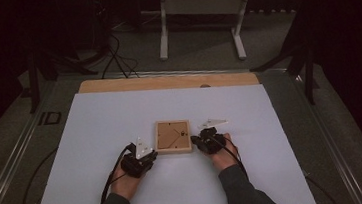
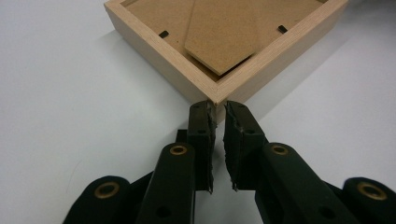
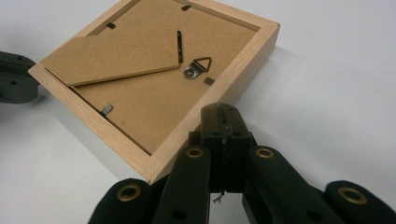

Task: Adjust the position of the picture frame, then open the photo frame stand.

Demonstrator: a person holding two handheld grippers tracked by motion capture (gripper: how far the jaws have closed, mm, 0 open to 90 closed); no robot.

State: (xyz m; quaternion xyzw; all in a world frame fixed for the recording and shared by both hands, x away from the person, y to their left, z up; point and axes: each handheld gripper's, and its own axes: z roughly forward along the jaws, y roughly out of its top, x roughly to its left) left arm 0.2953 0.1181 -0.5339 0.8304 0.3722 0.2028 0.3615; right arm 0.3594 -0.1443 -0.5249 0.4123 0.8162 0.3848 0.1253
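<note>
Looking down from above: a wooden picture frame [image 1: 173, 137] lay face down near the middle of the white table sheet [image 1: 97, 140], its brown backing up.
Left gripper, high view: the left gripper [image 1: 150, 156] sat just beside the frame's near left corner, a hand [image 1: 125, 180] behind it.
Right gripper, high view: the right gripper [image 1: 196, 141] sat against the frame's right edge, near its front corner.
Left gripper view: the two black pads [image 2: 201, 140] stood a narrow slit apart, their tips at the frame's [image 2: 219, 56] corner; whether they touched it I could not tell.
Right gripper view: the jaws were pressed together with nothing between them, the tip [image 3: 223, 122] right at the frame's [image 3: 154, 79] side rail.
Backing details, right gripper view: a folding stand [image 3: 112, 56] lay flat on the backing, a metal hanger [image 3: 196, 69] just beside it.
</note>
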